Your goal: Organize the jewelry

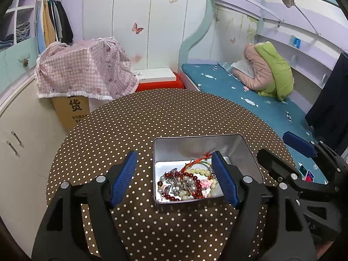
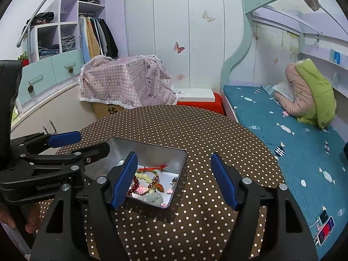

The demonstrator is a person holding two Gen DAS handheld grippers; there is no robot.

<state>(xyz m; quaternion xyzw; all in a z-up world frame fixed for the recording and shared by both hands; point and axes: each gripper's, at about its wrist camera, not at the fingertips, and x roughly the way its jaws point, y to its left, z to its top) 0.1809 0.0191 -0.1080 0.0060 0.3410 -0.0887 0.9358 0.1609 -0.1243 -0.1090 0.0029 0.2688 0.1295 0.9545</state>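
Dotted table [image 1: 174, 119]: tin [image 1: 250, 163] between fingers [image 1: 124, 180].

Brown white-dotted tablecloth [image 1: 152, 117] — silver tin [image 1: 195, 145], red-and-cream beads [image 1: 184, 182].

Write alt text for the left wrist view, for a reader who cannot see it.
An open left gripper hovers over a silver metal tin heaped with bead bracelets, on a round table with a brown polka-dot cloth. The right gripper, also open, enters from the right; behind are a blue bed and white wardrobes.
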